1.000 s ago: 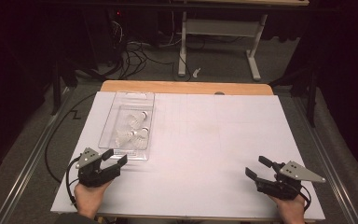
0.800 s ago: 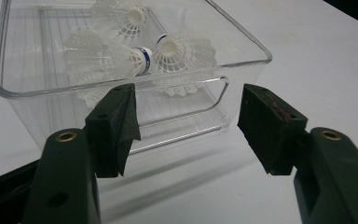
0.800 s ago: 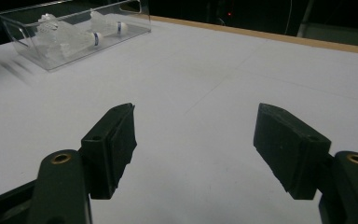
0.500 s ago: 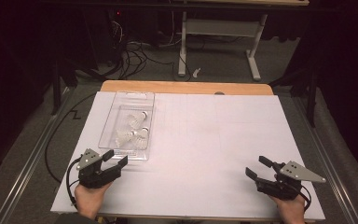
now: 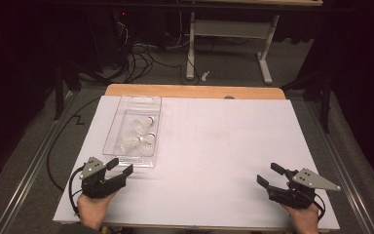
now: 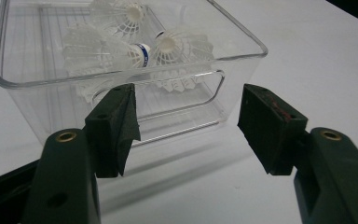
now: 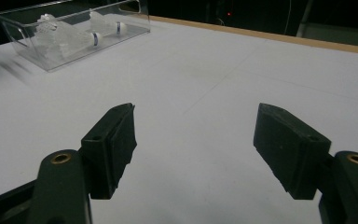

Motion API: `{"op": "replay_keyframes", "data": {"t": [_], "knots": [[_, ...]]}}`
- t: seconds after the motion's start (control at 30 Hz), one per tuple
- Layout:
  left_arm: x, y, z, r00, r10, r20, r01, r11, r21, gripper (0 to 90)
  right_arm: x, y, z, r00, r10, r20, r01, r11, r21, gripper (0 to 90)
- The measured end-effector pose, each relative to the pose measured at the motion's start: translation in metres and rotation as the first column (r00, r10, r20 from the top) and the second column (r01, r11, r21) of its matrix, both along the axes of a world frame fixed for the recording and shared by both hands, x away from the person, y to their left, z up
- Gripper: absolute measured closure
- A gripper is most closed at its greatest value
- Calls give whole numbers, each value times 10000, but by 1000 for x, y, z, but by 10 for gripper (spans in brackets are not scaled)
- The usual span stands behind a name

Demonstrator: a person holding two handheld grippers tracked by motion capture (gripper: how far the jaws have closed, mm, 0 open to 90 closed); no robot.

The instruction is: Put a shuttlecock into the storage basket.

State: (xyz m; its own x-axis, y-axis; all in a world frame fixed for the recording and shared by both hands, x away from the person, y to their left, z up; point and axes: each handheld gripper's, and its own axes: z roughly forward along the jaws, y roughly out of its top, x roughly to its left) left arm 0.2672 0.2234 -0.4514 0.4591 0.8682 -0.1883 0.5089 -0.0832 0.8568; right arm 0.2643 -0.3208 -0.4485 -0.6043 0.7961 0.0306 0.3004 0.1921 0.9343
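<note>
A clear plastic bin stands on the white table sheet at the left, holding three white shuttlecocks. My left gripper rests near the table's front left, just short of the bin's near wall, open with nothing between its jaws. At the front right, my right gripper lies open over bare sheet, well apart from the bin.
The white sheet covers most of the wooden table. Beyond the far edge are a dark floor, cables and a white desk frame. Metal rails run along both sides.
</note>
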Motion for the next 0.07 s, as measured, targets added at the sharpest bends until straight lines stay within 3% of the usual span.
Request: {"op": "replay_keyframes", "data": {"t": [0.07], "knots": [[0,0,0,10000,-10,10,10,10000,42,380,0,0,0,10000,13,-8,-13,10000,-17,300]]}}
